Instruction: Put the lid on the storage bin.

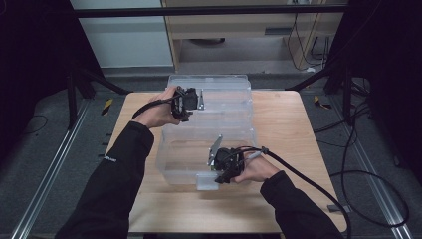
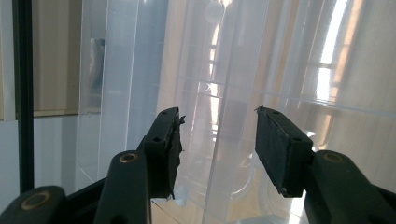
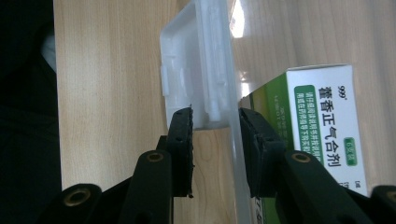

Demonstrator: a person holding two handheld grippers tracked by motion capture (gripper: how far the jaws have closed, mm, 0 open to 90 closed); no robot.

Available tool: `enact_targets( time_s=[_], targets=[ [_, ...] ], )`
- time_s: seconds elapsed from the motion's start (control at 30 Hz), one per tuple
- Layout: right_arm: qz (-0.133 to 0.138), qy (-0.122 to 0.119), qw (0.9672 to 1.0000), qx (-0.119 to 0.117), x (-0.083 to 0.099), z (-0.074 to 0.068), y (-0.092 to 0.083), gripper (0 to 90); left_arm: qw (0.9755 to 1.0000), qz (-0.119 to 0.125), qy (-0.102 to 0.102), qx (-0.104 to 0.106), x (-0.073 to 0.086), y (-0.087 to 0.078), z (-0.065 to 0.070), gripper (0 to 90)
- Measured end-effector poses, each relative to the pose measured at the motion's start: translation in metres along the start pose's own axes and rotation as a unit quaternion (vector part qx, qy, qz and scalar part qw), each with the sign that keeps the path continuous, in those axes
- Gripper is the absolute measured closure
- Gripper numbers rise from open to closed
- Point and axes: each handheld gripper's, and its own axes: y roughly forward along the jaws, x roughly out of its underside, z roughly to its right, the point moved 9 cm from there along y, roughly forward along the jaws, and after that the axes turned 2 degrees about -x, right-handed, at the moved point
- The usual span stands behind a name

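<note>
In the high view, a clear plastic storage box (image 1: pixel 209 149) is seen at the middle of the frame on a wooden table (image 1: pixel 288 129), with its clear lid (image 1: pixel 219 94) lying open behind it toward the upper centre. The left gripper (image 1: pixel 188 103) is held at the lid's left part, and the right gripper (image 1: pixel 225 167) at the box's near wall, lower centre, beside the white latch (image 1: pixel 206 180). The box appears to be steadied at the front so that the lid can be handled at the back.

In the left gripper view, the jaws are seen part open, standing on either side of a ridge of the lid (image 2: pixel 233 93) at mid-frame; no pressing contact can be made out, so the lid is judged not yet gripped.

In the right gripper view, the thin box wall (image 3: pixel 233 154) runs up between the jaws, held narrow around it just below the latch (image 3: pixel 196 74); whether the pads actually pinch it cannot be told. A green and white medicine carton (image 3: pixel 322 130) lies inside the box, at the right of the frame.
</note>
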Motion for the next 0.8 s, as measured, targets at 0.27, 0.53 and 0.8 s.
enact_targets(
  time_s=[0.27,0.53,0.8],
  targets=[
    [0.000,-0.002,1.0000,0.002,0.0002,0.0003,0.0000,66.9,0.9999,-0.005,0.009,0.000,-0.0007,0.0049,0.0032,55.8],
    [-0.001,-0.001,1.0000,0.002,0.0001,-0.0001,0.0000,66.9,0.9997,-0.017,0.018,-0.001,0.0010,0.0079,0.0039,61.9],
    [-0.001,0.000,1.0000,0.001,-0.0001,-0.0004,0.0001,66.9,0.9994,-0.023,0.024,0.002,0.0012,0.0091,0.0049,67.9]
  ],
)
